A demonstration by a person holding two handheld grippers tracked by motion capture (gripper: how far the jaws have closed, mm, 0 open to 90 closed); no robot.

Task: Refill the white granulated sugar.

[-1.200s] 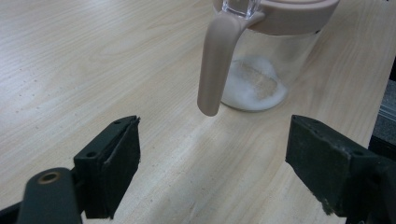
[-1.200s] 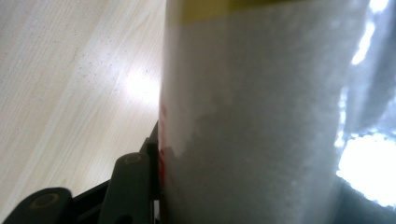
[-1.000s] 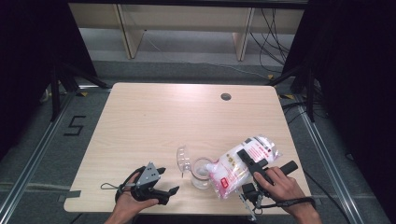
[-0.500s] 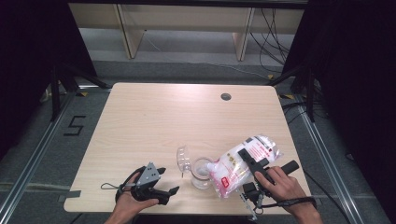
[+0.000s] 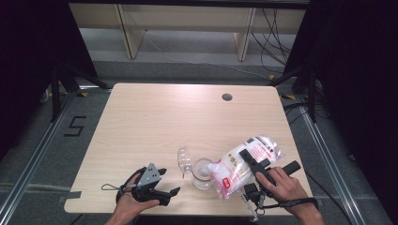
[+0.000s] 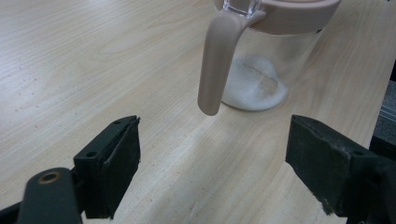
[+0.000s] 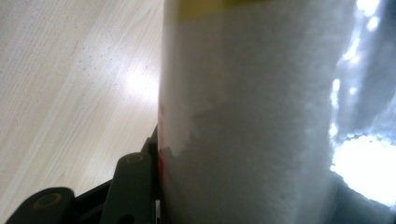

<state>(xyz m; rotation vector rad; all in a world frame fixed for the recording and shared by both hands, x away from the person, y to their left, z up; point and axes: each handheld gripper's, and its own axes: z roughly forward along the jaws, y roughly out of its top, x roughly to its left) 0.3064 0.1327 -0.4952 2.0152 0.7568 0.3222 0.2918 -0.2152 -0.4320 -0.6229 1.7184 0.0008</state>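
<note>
The right gripper clamps a tilted bag over the jar. The left gripper rests on the tabletop, fingers wide.

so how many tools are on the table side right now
2. The left tool is at the near left edge, open beside the clear jar. The right tool is at the near right, clamped on the white bag.
</note>
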